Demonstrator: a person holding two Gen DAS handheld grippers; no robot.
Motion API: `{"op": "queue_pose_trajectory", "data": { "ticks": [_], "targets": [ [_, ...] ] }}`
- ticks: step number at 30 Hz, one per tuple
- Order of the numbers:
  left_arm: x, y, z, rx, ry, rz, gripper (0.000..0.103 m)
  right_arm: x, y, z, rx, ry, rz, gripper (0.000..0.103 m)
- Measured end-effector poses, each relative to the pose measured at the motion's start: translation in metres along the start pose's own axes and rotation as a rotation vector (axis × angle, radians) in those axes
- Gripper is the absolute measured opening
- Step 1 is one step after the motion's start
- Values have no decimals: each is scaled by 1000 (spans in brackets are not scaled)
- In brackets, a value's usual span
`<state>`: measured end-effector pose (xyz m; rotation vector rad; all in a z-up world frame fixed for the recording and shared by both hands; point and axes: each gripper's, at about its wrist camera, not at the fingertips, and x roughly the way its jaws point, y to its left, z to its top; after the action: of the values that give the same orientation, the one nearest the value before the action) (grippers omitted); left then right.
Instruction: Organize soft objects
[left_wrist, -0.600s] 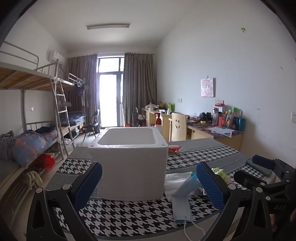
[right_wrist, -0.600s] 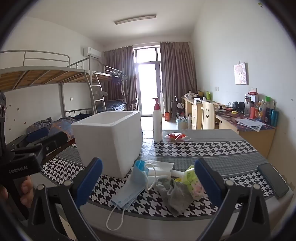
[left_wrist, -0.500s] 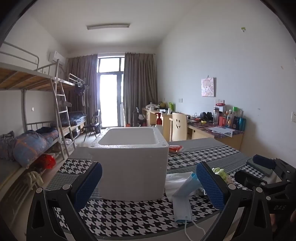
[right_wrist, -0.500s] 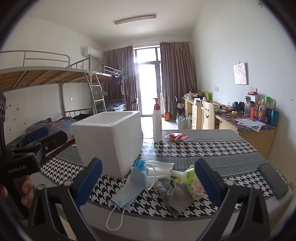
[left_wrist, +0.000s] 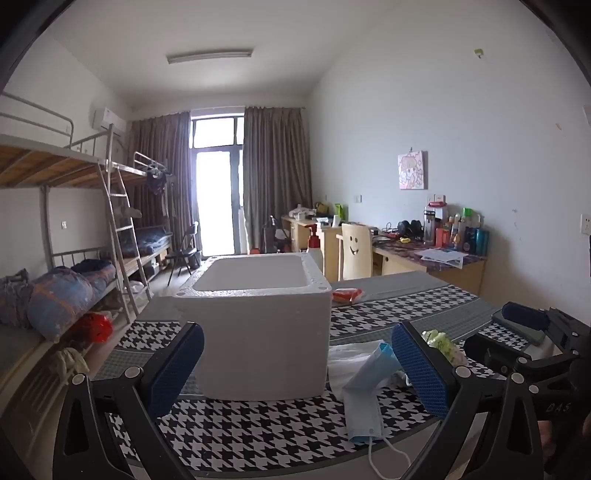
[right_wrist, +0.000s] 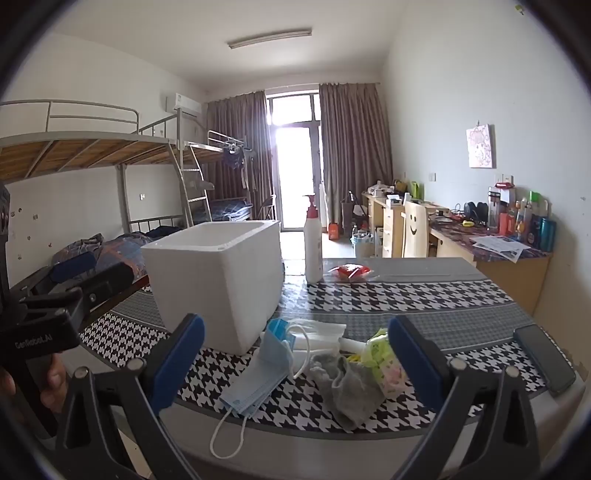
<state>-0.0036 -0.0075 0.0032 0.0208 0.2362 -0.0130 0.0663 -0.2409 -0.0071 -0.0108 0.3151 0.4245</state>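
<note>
A white foam box (left_wrist: 258, 325) (right_wrist: 218, 280) stands open-topped on the houndstooth table (left_wrist: 258, 432) (right_wrist: 406, 295). Right of it lies a heap of soft things: a blue face mask (right_wrist: 262, 373) (left_wrist: 364, 398), a grey sock (right_wrist: 351, 384), a white folded cloth (right_wrist: 321, 330) and a green-and-pink patterned piece (right_wrist: 382, 360) (left_wrist: 443, 343). My left gripper (left_wrist: 295, 373) hangs open before the box, nothing between its blue pads. My right gripper (right_wrist: 295, 365) is open too, held above the table's near edge in front of the heap.
A pump bottle (right_wrist: 313, 243) and a red packet (right_wrist: 349, 272) sit at the table's far side. A dark phone (right_wrist: 545, 358) lies near the right edge. Bunk beds (right_wrist: 92, 155) stand left, desks (right_wrist: 480, 251) along the right wall.
</note>
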Motion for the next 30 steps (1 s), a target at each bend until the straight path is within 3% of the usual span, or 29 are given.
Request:
{"op": "queue_pose_trajectory", "data": {
  "ticks": [30],
  "targets": [
    [3,4,-1,-31,28,-19,102,-3,2,-3,-5,-1,-2,101]
  ]
}}
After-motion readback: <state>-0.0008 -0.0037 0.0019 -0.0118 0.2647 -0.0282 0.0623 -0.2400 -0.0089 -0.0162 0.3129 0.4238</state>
